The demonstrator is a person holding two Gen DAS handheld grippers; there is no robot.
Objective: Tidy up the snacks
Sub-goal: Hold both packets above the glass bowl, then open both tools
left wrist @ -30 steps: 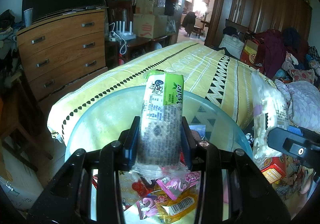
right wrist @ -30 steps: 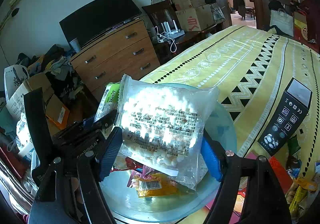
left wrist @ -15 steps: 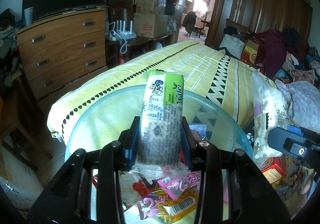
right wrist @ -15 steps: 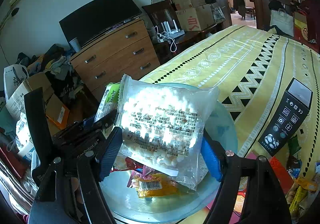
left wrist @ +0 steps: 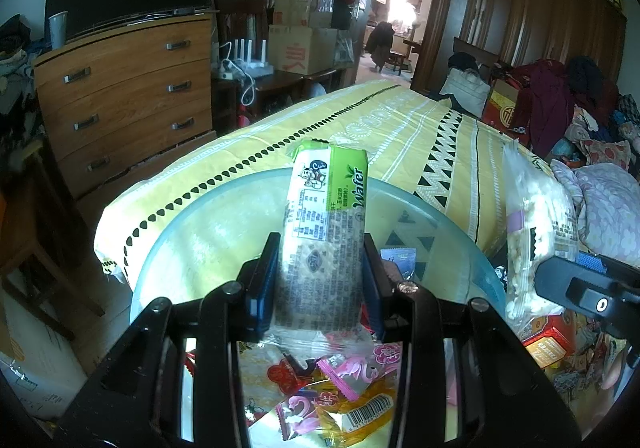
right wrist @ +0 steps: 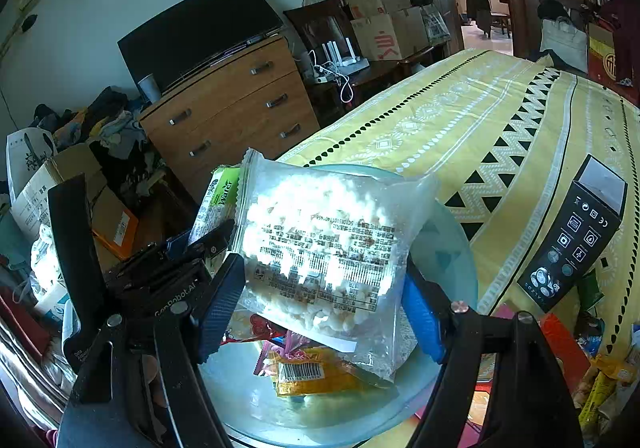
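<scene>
Over glass bowl [left wrist: 208, 232] | left fingers [left wrist: 267, 280] pinch wafer pack [left wrist: 324, 244] | right fingers [right wrist: 220, 308] clamp puffed-snack bag [right wrist: 324, 244]

yellow patterned bed [right wrist: 460, 119] carries glass bowl [right wrist: 452, 232] and black box [right wrist: 576, 240].

Wafer pack [left wrist: 326, 240] left of puffed-snack bag [right wrist: 324, 244], both above bowl [right wrist: 448, 248]

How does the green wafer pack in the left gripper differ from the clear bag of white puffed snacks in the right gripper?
The green wafer pack is narrow and bar-shaped; the clear bag of white puffed snacks is wide and pillowy. The wafer pack's wrapper is printed green at the top; the bag is see-through. The left gripper is nearly closed on the wafer pack; the right gripper stands far wider on the bag. Both are held over the glass bowl.
</scene>
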